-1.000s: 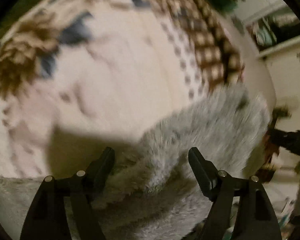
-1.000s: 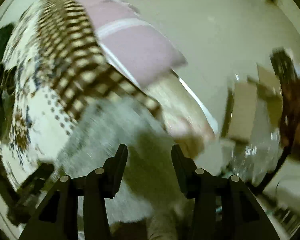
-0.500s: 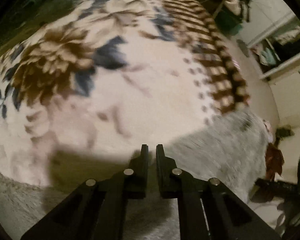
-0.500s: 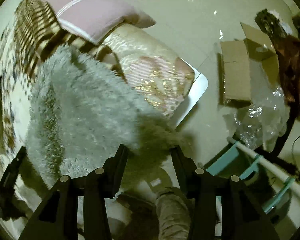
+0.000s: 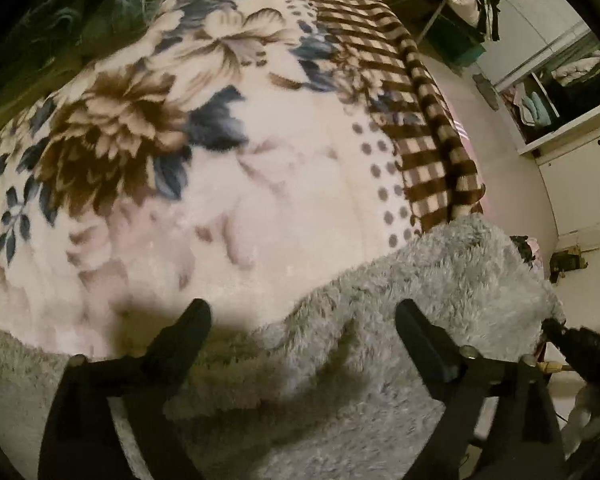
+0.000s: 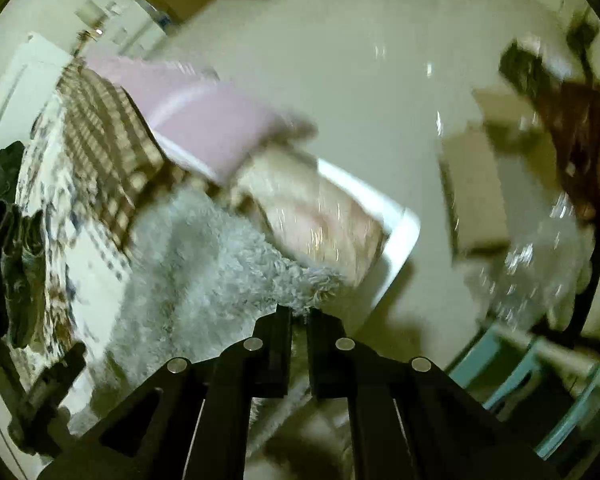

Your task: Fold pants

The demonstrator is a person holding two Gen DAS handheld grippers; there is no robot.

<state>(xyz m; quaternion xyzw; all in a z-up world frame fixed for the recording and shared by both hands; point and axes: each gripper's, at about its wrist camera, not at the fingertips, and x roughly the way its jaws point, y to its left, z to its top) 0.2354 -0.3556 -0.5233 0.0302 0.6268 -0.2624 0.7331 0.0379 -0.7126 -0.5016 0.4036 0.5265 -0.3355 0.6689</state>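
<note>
Grey fluffy pants (image 5: 440, 280) lie on a floral blanket (image 5: 260, 180) that covers a bed. My left gripper (image 5: 302, 312) points down over the pants' upper edge. Its jaws are opening wide, with the fabric loose below them and neither pad pressing it. In the right wrist view the pants (image 6: 204, 248) reach the bed's edge, next to a pink pillow (image 6: 208, 120). My right gripper (image 6: 298, 314) is shut, and its tips pinch the fluffy edge of the pants near the bed's side.
The blanket's brown checked border (image 5: 432, 152) runs along the bed's edge. Dark green cloth (image 5: 60, 12) lies at the far side. On the pale floor are a cardboard box (image 6: 476, 196), clear plastic wrap (image 6: 540, 264) and a teal rack (image 6: 520, 368). An open wardrobe (image 5: 540, 100) stands beyond.
The left jaws closed half a second ago and now stand wide apart, and the hand has risen a little. The right jaws went from open to shut on the pants' edge as that hand moved sideways.
</note>
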